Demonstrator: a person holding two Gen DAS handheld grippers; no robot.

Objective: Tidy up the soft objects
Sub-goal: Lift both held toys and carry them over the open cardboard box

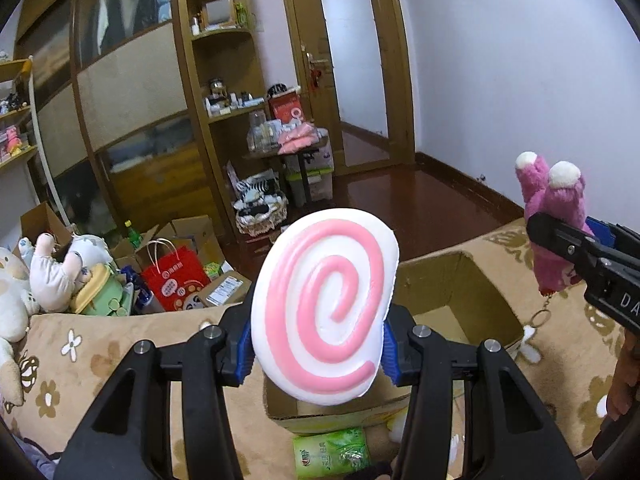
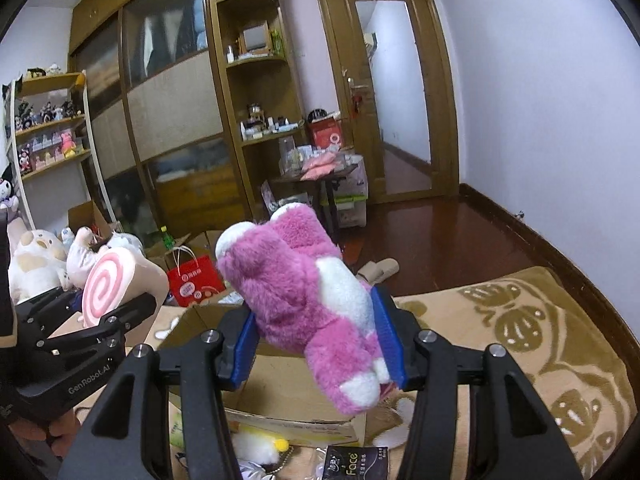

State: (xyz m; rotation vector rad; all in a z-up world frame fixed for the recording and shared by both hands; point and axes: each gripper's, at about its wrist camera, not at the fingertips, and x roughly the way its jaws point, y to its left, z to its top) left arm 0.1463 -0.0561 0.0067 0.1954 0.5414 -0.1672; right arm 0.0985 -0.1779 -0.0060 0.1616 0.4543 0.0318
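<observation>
My left gripper (image 1: 316, 348) is shut on a soft white toy with a pink spiral (image 1: 324, 308) and holds it above an open cardboard box (image 1: 452, 280) on the bed. The same spiral toy (image 2: 108, 288) shows at the left in the right wrist view. My right gripper (image 2: 316, 344) is shut on a pink and white plush bear (image 2: 304, 304) over the same box (image 2: 292, 392). In the left wrist view the bear (image 1: 554, 216) hangs at the right, with a key ring below it.
A beige flowered blanket (image 1: 80, 364) covers the bed. Plush toys (image 1: 52, 276) lie at its left end. A green tissue pack (image 1: 332, 452), a black tissue pack (image 2: 356, 462) and a small yellow-white plush (image 2: 260, 444) lie in front of the box. Boxes and a red bag (image 1: 176, 276) crowd the floor.
</observation>
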